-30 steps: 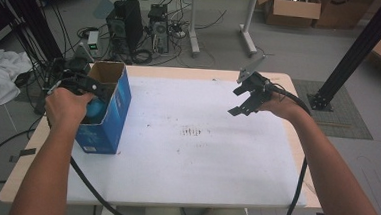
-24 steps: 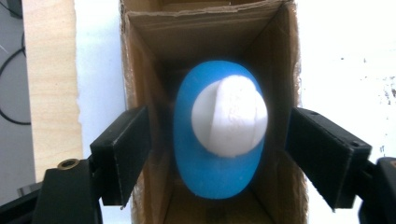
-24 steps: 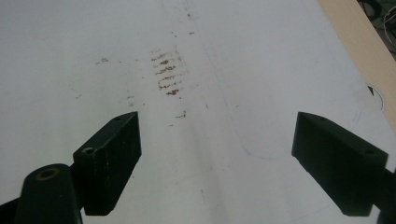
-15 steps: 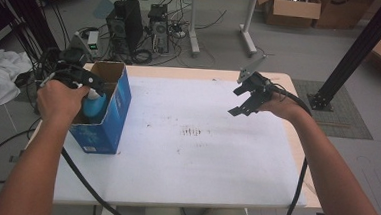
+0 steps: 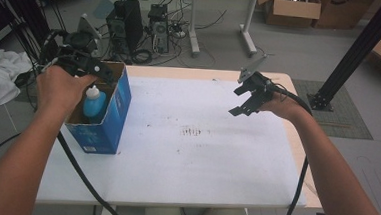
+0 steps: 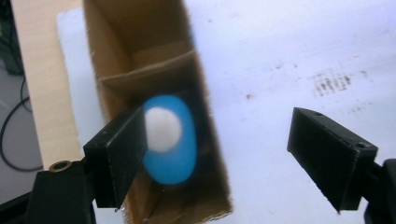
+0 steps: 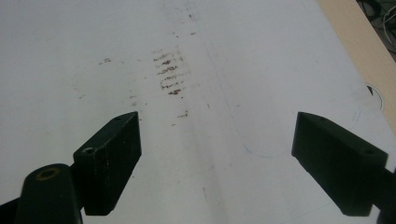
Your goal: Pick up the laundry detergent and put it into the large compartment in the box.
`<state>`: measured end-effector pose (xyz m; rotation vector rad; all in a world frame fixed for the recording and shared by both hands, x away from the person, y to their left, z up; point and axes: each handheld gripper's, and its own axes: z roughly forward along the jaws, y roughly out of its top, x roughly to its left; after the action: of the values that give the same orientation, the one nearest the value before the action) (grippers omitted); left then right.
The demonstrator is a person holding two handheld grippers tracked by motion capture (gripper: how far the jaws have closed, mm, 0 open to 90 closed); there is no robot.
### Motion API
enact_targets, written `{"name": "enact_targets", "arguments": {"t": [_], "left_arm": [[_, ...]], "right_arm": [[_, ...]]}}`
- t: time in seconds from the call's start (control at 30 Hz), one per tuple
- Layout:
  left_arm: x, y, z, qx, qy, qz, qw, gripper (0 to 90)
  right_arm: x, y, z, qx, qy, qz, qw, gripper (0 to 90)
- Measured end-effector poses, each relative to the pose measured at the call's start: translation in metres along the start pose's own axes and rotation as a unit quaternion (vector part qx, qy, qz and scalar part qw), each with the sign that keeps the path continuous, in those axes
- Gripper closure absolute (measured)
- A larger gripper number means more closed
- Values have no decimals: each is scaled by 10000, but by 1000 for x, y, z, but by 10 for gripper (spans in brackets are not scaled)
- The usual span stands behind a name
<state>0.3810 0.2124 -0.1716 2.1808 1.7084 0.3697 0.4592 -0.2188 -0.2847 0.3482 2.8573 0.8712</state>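
A blue cardboard box stands open-topped at the table's left side. Inside it a blue bottle with a white cap stands upright. My left gripper hovers just above the box's far end. Its jaws have just been opening and stand wide, with nothing between them. In the left gripper view the bottle lies below and beyond my left gripper, inside the box. My right gripper hangs open above the table's right part. In the right gripper view its own gripper is wide open over bare white table.
The white table top carries a small brown smudge near its middle, also the smudge. A cardboard divider crosses the box. Computer towers and cables lie on the floor behind. A black post stands at right.
My left hand has lifted out of the box and drawn back, leaving the bottle standing inside. Its jaws have parted. The right hand has stayed still.
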Motion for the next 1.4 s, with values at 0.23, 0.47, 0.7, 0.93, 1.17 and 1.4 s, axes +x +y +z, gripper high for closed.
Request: {"name": "enact_targets", "arguments": {"t": [0.23, 0.47, 0.7, 0.93, 1.17, 1.4], "left_arm": [[-21, 5, -6, -37, -139, 417, 9990, 207], [-43, 11, -8, -34, -291, 893, 9956, 211], [-64, 17, -2, -19, -378, 1451, 9887, 211], [-84, 23, 5, -2, -550, 1895, 9803, 210], [-108, 24, 15, 105, -712, 2416, 9677, 208], [-128, 24, 30, 256, -792, 2870, 9543, 204]], "right_arm": [[1, 0, -1, 6, -3, 0, 10000, 157], [1, 0, -1, 15, -6, 7, 10000, 157], [2, -1, -3, 27, -12, 17, 10000, 157], [2, -2, -5, 45, -27, 43, 10000, 157], [3, -2, -6, 48, -35, 49, 10000, 157], [5, -2, -8, 21, -41, 60, 10000, 156]]}}
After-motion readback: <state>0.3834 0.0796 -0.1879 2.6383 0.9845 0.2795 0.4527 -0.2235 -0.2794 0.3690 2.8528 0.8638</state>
